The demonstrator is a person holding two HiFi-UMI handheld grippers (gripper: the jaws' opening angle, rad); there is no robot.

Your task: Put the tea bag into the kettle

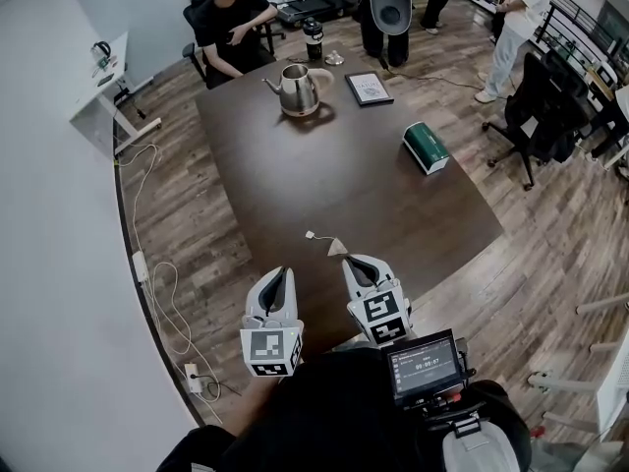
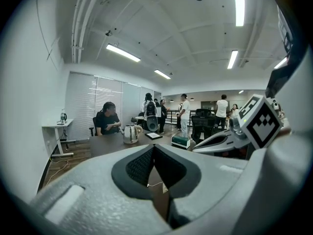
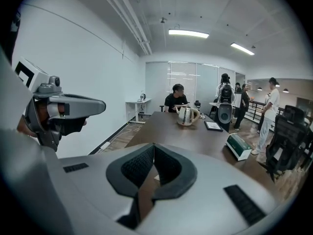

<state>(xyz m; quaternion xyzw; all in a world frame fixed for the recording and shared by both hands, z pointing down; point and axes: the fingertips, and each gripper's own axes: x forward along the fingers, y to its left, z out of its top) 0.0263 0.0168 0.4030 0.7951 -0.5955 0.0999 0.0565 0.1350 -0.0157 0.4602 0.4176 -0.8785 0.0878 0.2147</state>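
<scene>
The tea bag lies on the dark table near its front edge, its string and tag trailing left. Just in front of it, both of my grippers hover side by side. The left gripper is shut and empty, slightly left of the bag. Directly behind the bag, the right gripper is also shut and empty. The steel kettle stands at the far end of the table. Through the jaws I see the tea bag in the left gripper view and the tea bag in the right gripper view.
A green box lies at the table's right edge, and a framed card and a black tumbler are near the kettle. A person sits at the far end. An office chair is at right, cables on the floor at left.
</scene>
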